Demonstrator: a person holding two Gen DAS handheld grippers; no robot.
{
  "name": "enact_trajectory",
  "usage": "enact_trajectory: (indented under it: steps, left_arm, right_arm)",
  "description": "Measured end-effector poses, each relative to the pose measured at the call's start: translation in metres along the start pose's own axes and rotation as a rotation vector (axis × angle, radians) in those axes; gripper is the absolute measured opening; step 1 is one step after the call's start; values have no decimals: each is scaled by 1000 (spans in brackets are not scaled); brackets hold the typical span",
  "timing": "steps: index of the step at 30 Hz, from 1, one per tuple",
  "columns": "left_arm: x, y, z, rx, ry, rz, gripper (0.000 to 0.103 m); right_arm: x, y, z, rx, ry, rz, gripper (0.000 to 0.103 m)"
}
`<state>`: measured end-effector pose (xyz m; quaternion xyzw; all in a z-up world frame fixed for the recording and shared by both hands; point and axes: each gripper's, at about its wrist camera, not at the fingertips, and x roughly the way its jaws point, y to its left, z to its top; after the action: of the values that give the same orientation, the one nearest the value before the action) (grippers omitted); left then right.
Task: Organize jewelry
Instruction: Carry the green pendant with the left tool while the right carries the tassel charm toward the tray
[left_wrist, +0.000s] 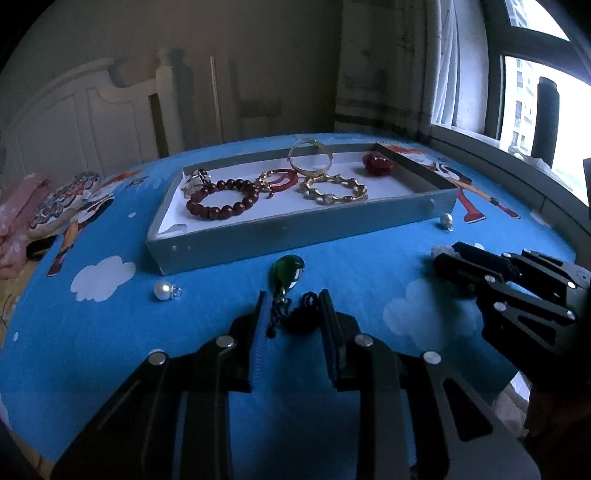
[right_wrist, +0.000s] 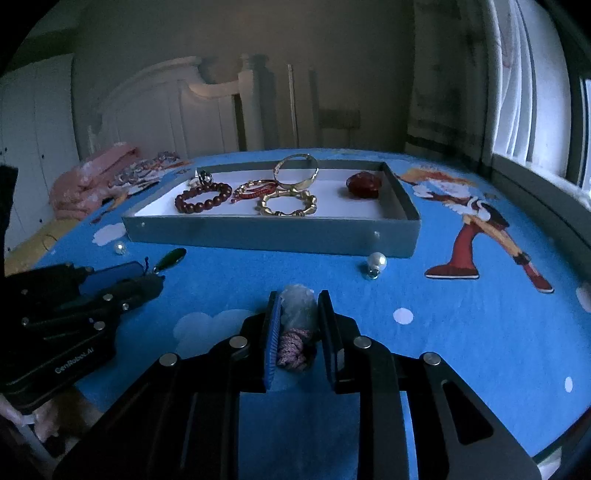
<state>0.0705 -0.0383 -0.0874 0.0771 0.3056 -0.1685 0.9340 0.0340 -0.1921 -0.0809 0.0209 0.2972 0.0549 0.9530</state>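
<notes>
Jewelry tray (left_wrist: 295, 229) ahead | left hand-held gripper (left_wrist: 293, 301) low, spread around green pendant (left_wrist: 290, 271) cord | right hand-held gripper (right_wrist: 298, 301) low, pinching pale pendant (right_wrist: 297, 304)

My left tool (left_wrist: 293, 306) and right tool (right_wrist: 298, 306) are matte black, silver-riveted, ribbed pads; "GenRobot.AI" printed white on one.

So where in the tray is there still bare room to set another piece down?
The grey tray has bare white floor along its near wall, in front of the dark red bead bracelet and gold bracelet, and between the gold bracelet and the red stone. The back-left and middle are crowded.
</notes>
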Motion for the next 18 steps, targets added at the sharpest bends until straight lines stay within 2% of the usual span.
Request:
enact_trajectory:
  steps: [2, 3, 6, 16, 18]
  left_arm:
    - [-1, 0, -2, -1, -6, 2, 25]
    - [-3, 0, -3, -11, -13, 1, 18]
    - [-4, -4, -5, 11, -29, 19, 14]
    - [-5, -4, -8, 7, -49, 18, 12]
    - [-5, -3, -8, -1, -45, 21, 15]
  right_arm:
    - [0, 1, -1, -4, -3, -5, 23]
    - [0, 0, -1, 2, -1, -2, 23]
    - [-1, -1, -2, 6, -4, 4, 23]
    - [-1, 9, -7, -95, -39, -50, 23]
    - [-4, 8, -7, -95, -34, -47, 27]
